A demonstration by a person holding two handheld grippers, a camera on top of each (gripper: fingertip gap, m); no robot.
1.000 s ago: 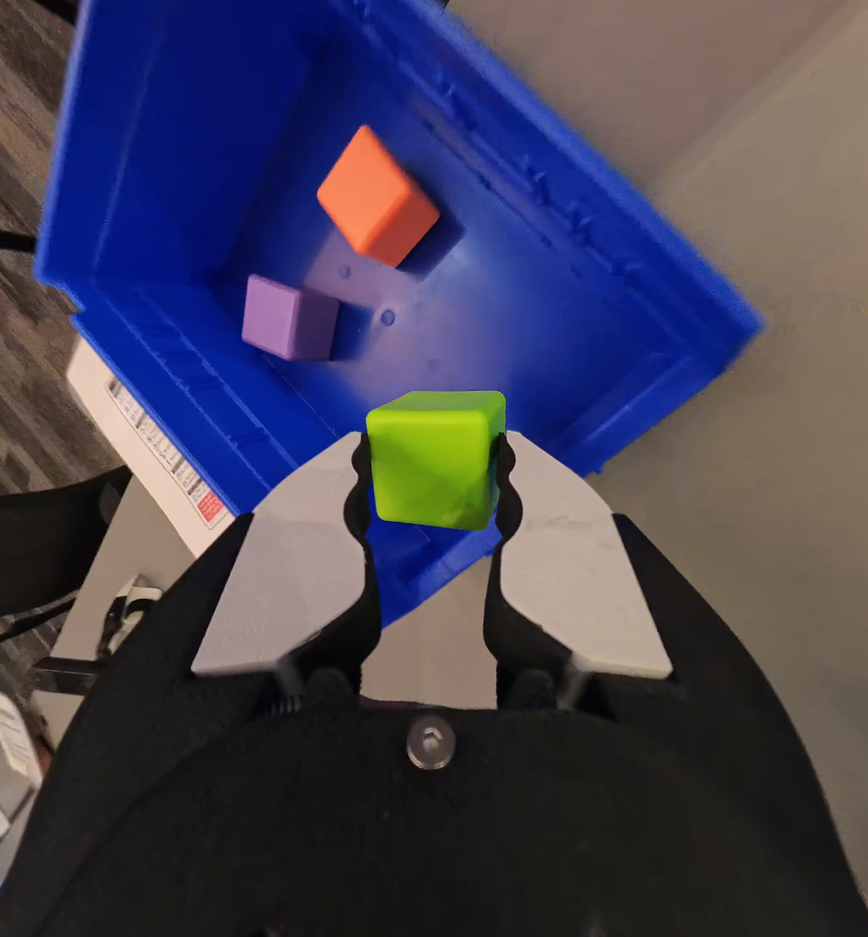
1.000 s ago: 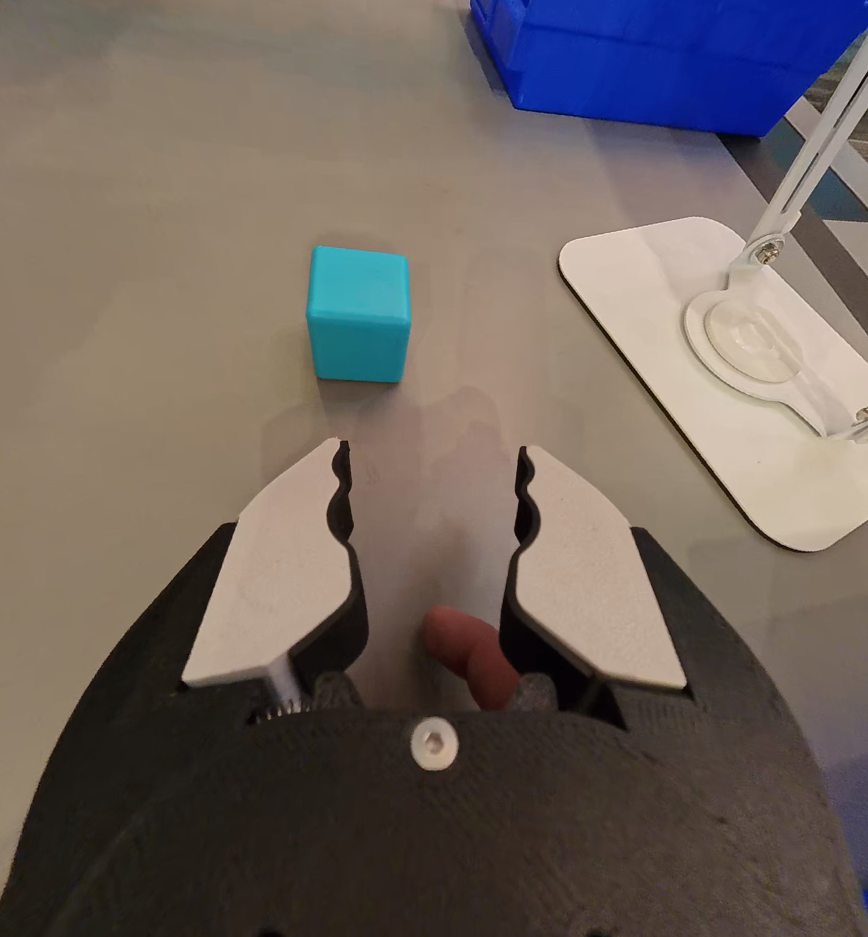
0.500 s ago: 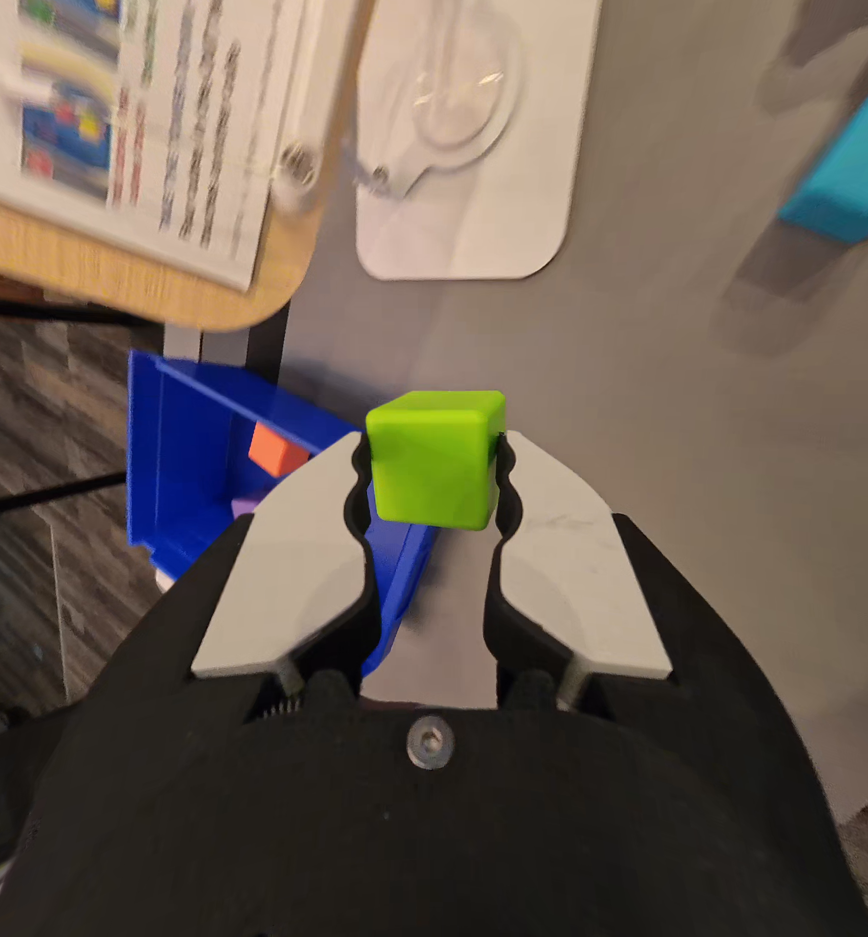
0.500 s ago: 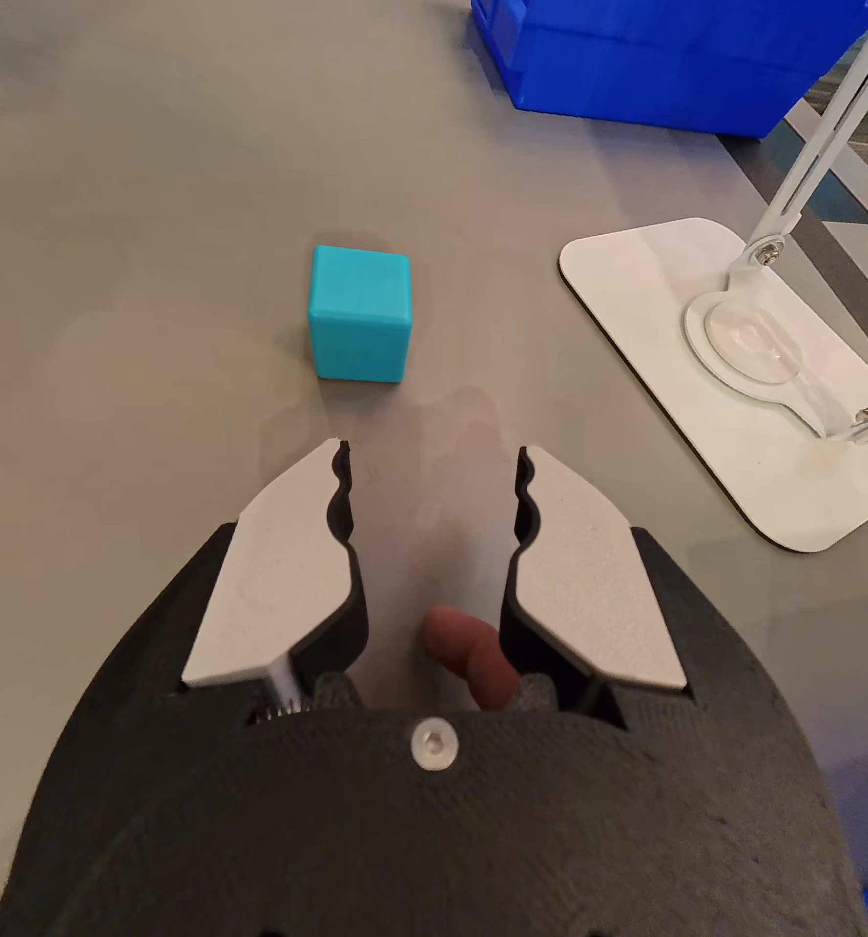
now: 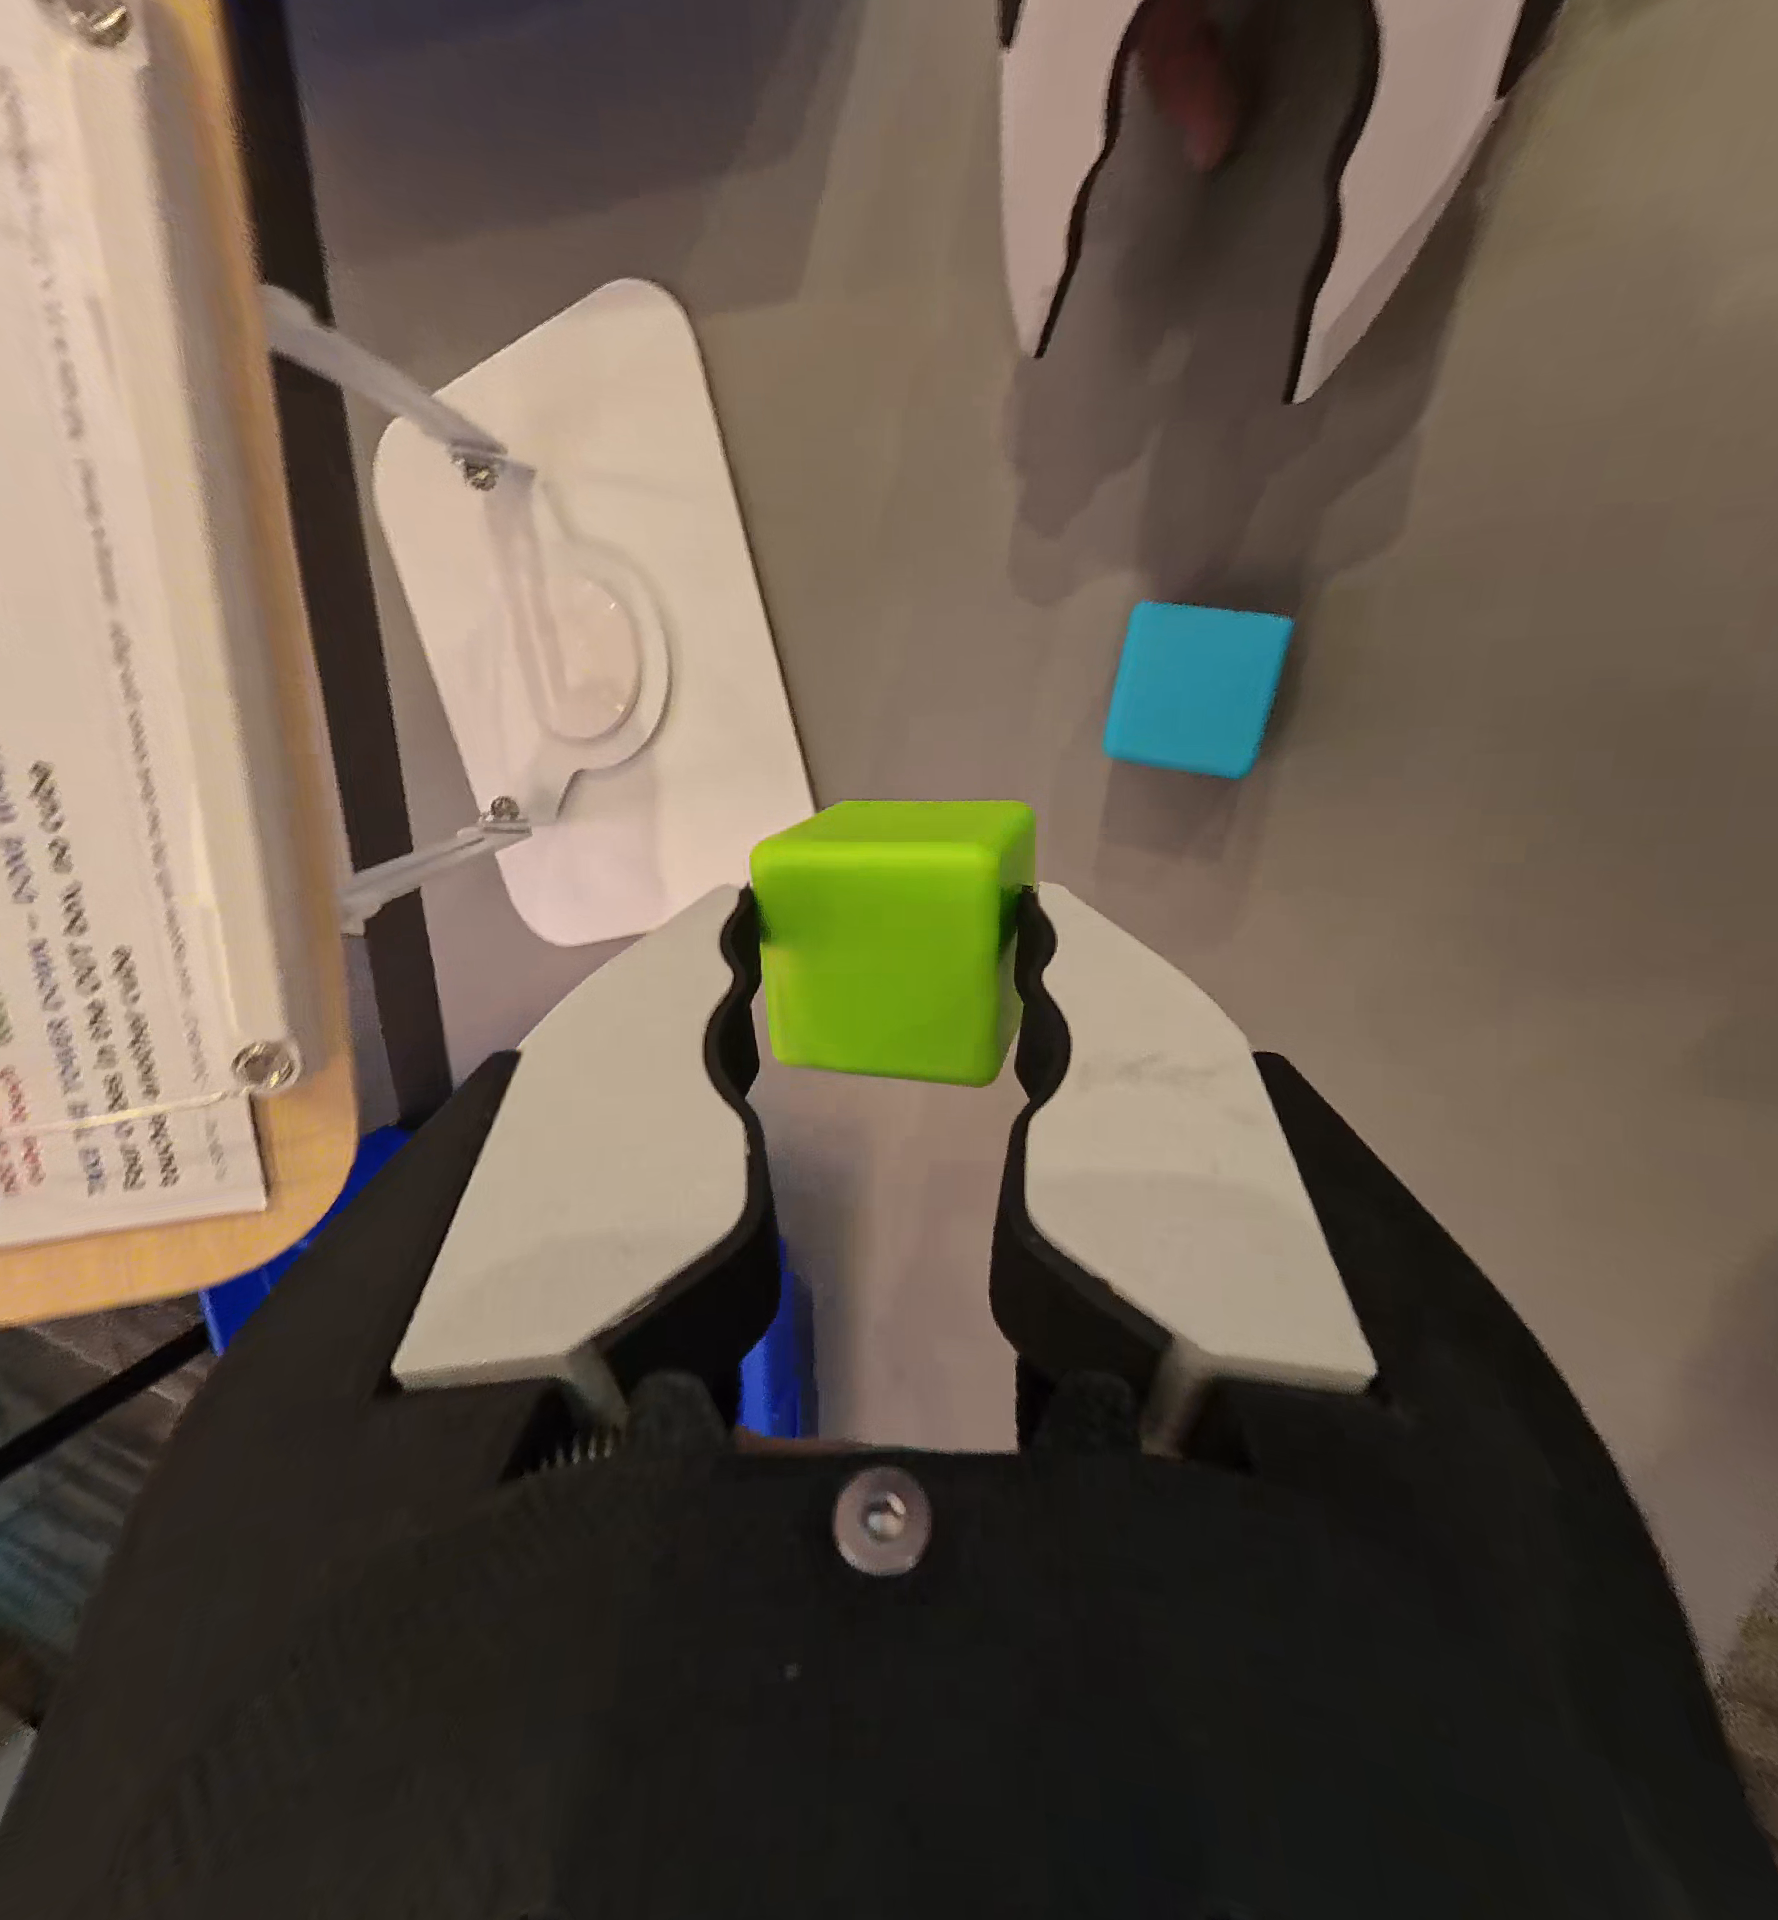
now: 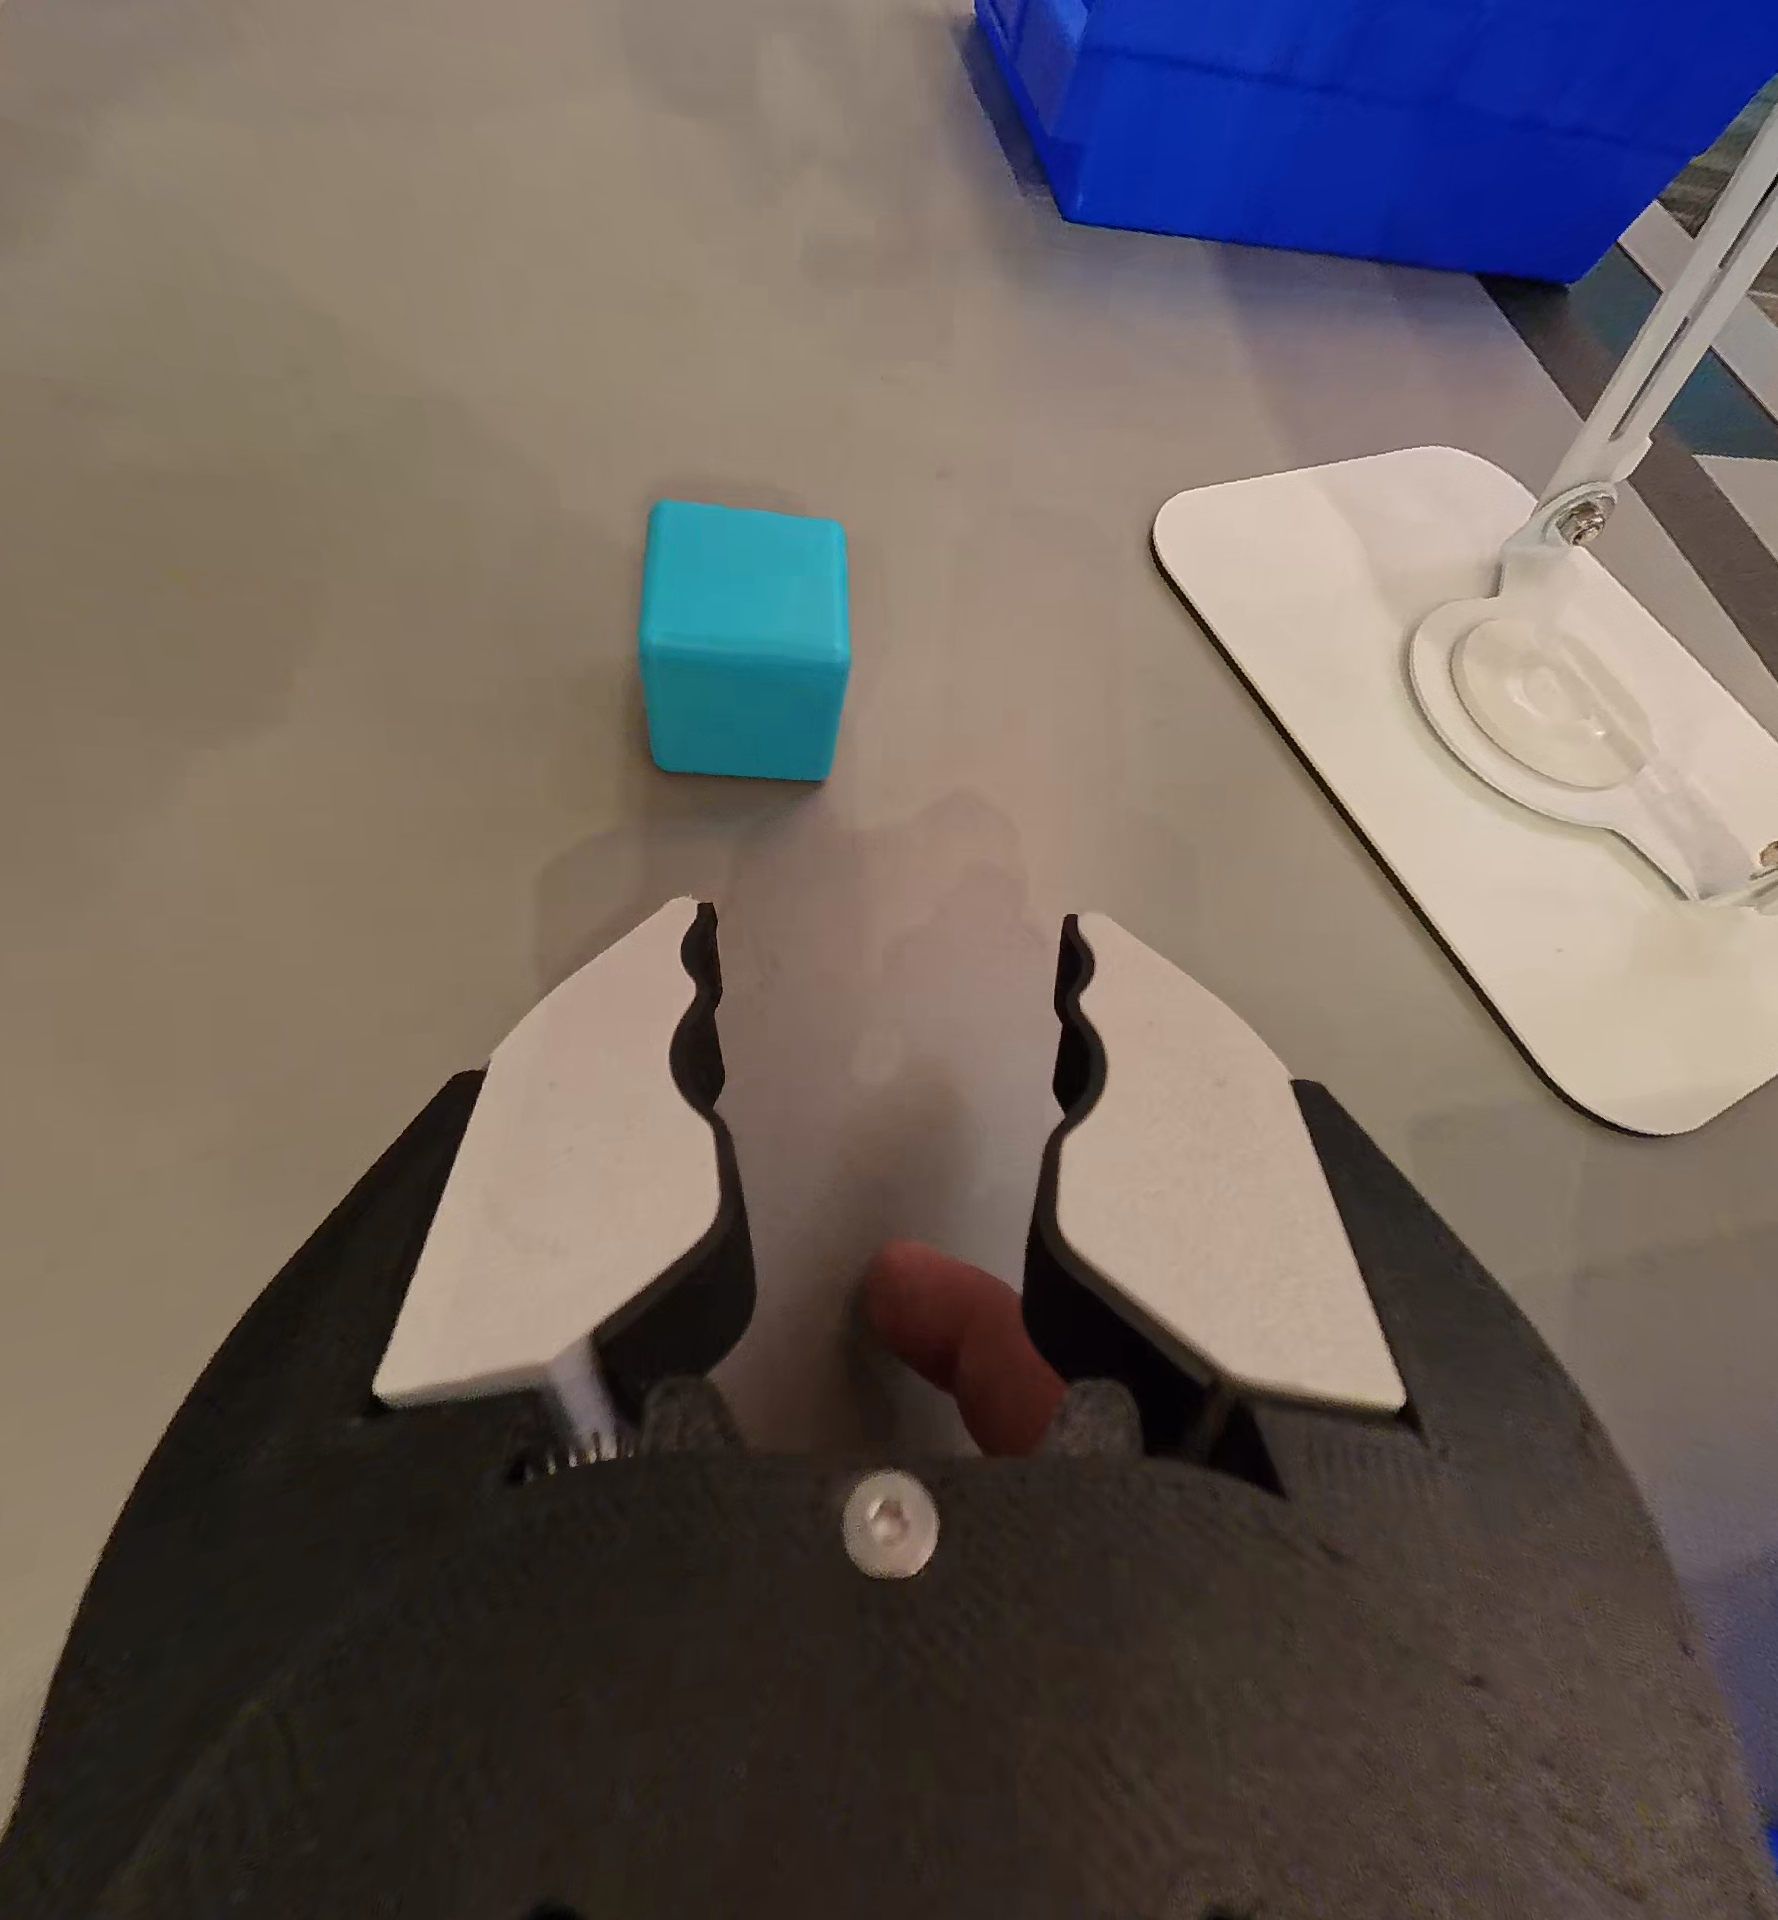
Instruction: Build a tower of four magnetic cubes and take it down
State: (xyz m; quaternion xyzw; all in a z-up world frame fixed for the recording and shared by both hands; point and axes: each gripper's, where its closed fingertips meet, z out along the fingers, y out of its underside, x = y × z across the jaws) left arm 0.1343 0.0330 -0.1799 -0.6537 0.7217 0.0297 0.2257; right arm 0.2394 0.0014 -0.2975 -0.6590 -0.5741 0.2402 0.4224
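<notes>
My left gripper point(image 5: 887, 925) is shut on a lime green cube point(image 5: 890, 940) and holds it above the grey table. A teal cube point(image 5: 1194, 689) sits alone on the table ahead and to the right of it; it also shows in the right wrist view point(image 6: 745, 639). My right gripper point(image 6: 887, 920) is open and empty, low over the table just short of the teal cube. It appears at the top of the left wrist view point(image 5: 1176, 343), facing my left gripper.
A white stand base point(image 6: 1508, 769) with a slanted arm point(image 6: 1685, 301) sits right of the teal cube; it also shows in the left wrist view point(image 5: 594, 613). The stand carries a wooden board with a printed sheet point(image 5: 85, 644). A blue bin point(image 6: 1384, 135) stands at the far right. There is about 15 cm between the tips of the two grippers.
My left gripper has swung away from the blue bin with the green cube and now faces the teal cube and the right gripper. The right gripper has stayed still.
</notes>
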